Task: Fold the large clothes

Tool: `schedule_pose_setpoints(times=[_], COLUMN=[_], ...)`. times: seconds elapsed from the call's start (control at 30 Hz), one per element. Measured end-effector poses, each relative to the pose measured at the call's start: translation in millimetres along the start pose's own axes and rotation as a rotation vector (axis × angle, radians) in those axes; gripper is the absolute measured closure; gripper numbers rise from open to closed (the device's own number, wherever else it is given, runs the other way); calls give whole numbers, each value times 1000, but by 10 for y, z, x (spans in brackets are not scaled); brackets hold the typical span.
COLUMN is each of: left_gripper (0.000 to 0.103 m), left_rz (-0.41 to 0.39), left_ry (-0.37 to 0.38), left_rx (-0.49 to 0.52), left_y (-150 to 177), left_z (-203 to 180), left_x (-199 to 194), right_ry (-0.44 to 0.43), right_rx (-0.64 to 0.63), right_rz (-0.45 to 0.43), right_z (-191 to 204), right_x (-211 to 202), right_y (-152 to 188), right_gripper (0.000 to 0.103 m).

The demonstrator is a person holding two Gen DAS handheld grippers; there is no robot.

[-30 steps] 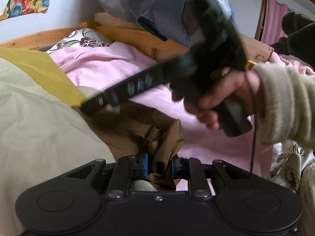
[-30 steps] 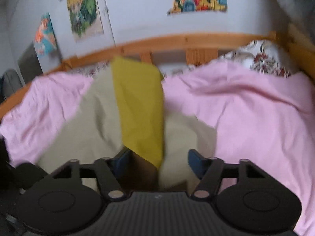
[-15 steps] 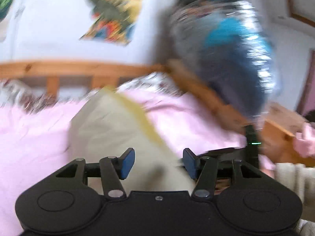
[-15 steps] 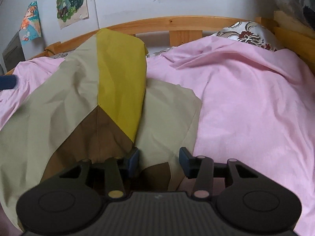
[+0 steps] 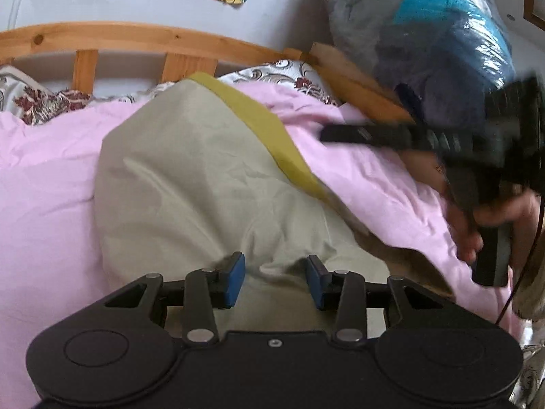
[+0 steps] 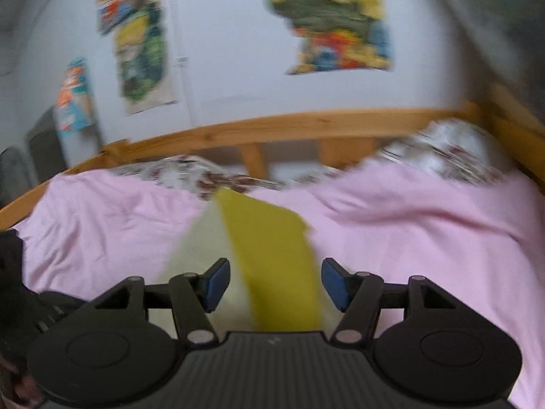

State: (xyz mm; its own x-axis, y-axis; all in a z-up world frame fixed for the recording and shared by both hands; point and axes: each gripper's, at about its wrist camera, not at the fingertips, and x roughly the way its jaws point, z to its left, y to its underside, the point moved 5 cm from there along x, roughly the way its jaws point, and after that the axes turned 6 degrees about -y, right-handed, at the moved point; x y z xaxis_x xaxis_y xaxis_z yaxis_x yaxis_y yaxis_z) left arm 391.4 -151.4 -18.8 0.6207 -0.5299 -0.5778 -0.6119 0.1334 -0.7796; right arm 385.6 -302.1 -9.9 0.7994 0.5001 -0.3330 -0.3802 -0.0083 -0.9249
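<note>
Left wrist view: left gripper (image 5: 275, 274) over the beige, yellow and brown garment (image 5: 190, 177) spread on the pink bedsheet (image 5: 47, 184); jaws parted, just been closing, pads clear of the cloth bunched between them. Right gripper (image 5: 344, 133) at right, blurred, in a hand (image 5: 490, 218).

Right wrist view: right gripper (image 6: 274, 281) jaws apart, just been opening, gripping nothing; the garment's yellow panel (image 6: 272, 259) below.

We see a beige garment (image 5: 190, 184) with a mustard-yellow stripe (image 5: 269, 136) on the pink bedsheet (image 5: 44, 184). Behind the sheet, the pillow (image 5: 37, 100) is white with dark red flowers.
</note>
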Motion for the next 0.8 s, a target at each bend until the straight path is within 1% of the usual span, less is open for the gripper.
schedule_pose_setpoints(times=[0.1,0.13,0.2,0.27,0.33,0.4,0.47,0.57,0.63,0.7,0.77,0.8], left_gripper=[61,61,61,61,61,61,61,61,61,62,58,56], left_rz=[-6,-8,-15,-19,-18,-25,-36,-30,-34,-38,-38,-34], left_ry=[4,7,12,18,34,39,25,26,34,52,80,98], left_rx=[23,24,22,14,-1,15,58,62,72,64,16,-9], left_y=[30,32,50,76,93,134,176,171,159,114,55,39], left_z=[-17,-14,4,42,76,77,40,45,50,48,61,56], left_x=[40,47,48,67,117,176,220,253,217,93,-75,-153], right_ry=[-64,-51,3,40,66,61,60,62,50,33,50,59], right_rx=[-118,-166,-221,-232,-206,-162,-129,-118,-100,-45,-25,-38], right_rz=[56,84,121,155,184,182,162,147,138,117,91,85], right_z=[225,274,294,226,110,10,-66,-111,-136,-179,-169,-141], right_x=[419,581,838,1014,1136,1181,1203,1240,1210,1068,847,705], right_y=[-88,-83,-39,47,181,339,463,542,509,422,345,325], right_gripper=[49,51,51,51,51,50,48,48,47,47,43,42])
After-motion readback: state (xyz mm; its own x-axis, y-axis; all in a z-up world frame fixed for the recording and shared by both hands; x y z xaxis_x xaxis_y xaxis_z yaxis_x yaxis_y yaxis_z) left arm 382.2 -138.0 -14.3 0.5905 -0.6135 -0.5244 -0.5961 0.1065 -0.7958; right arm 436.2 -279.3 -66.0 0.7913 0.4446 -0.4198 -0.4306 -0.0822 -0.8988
